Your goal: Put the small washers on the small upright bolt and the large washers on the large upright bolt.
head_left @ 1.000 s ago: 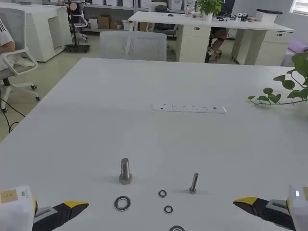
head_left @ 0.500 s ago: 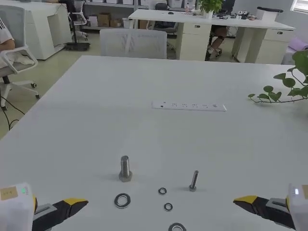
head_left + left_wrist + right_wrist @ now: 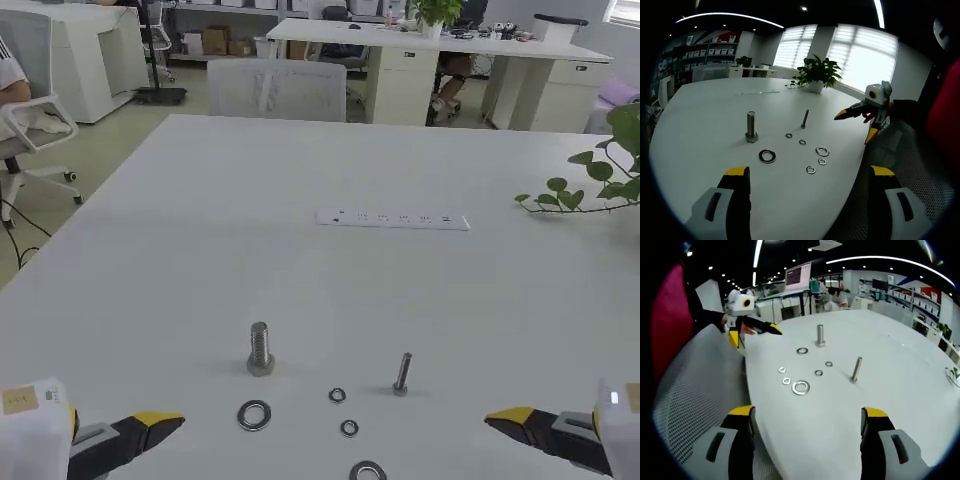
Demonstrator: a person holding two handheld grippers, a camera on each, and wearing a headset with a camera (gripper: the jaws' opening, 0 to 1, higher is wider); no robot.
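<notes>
The large upright bolt [image 3: 260,350] stands on the white table [image 3: 300,200], and the small upright bolt [image 3: 402,374] stands to its right. One large washer [image 3: 254,414] lies flat in front of the large bolt. Two small washers [image 3: 337,396] [image 3: 349,428] lie between the bolts, and a second large washer [image 3: 367,471] sits at the near edge. In the left gripper view, more small washers [image 3: 811,170] lie nearest me. My left gripper [image 3: 150,428] hovers open at the lower left and my right gripper [image 3: 512,420] open at the lower right, both holding nothing and apart from the parts.
A white power strip [image 3: 392,222] lies across the table's middle. A leafy plant [image 3: 600,180] reaches in from the right edge. A white chair [image 3: 277,92] stands behind the far edge, with desks and a seated person beyond.
</notes>
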